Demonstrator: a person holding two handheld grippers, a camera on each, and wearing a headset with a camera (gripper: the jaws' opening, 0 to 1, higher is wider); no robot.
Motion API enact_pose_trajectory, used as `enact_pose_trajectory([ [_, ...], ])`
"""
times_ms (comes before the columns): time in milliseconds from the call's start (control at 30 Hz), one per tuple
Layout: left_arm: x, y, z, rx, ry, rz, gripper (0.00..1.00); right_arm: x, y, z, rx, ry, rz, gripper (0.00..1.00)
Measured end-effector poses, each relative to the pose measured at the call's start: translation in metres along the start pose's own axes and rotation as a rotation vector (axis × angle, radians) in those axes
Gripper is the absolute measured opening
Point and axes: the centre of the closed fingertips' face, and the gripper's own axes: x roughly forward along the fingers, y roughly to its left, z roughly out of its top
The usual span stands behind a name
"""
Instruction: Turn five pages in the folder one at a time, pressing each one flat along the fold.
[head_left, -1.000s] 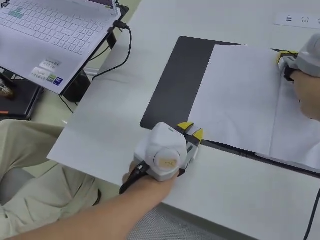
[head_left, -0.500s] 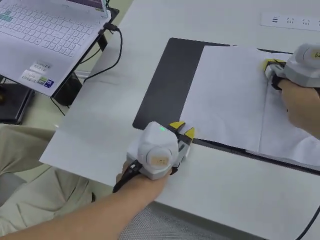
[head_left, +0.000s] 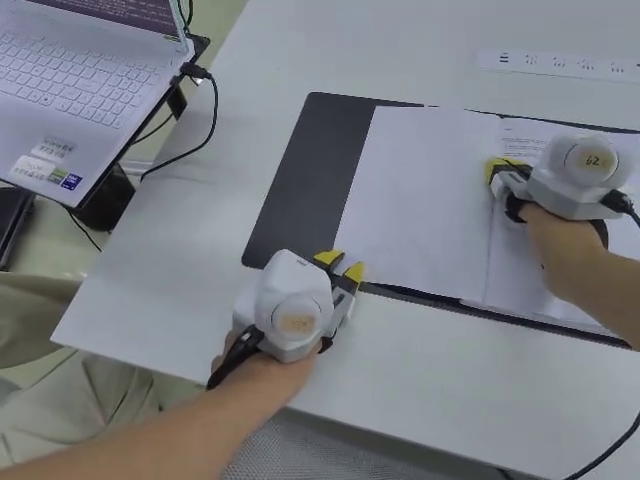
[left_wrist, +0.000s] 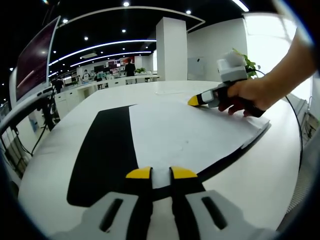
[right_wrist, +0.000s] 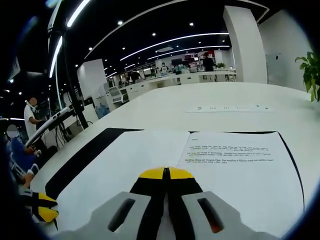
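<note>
Page text (right_wrist: 235, 152) illegibly small

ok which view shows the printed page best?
Right gripper view: printed page lies open ahead, text lines visible. Head view: right gripper and hand cover much of it. Left gripper view: too oblique to tell.

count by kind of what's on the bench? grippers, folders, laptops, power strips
grippers: 2, left gripper and right gripper
folder: 1
laptop: 1
power strip: 1
total: 5
</note>
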Motion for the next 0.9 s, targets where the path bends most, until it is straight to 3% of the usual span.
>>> enact_pose_trajectory([
  [300,0.0,0.0,0.0,0.004,0.001,0.0,0.12,-0.034,0.019,-0.006,0.016,0.017,0.025,0.0],
  [900,0.001,-0.001,-0.002,0.026,-0.002,-0.01,0.11,-0.079,0.042,-0.031,0.024,0.042,0.048,0.0],
])
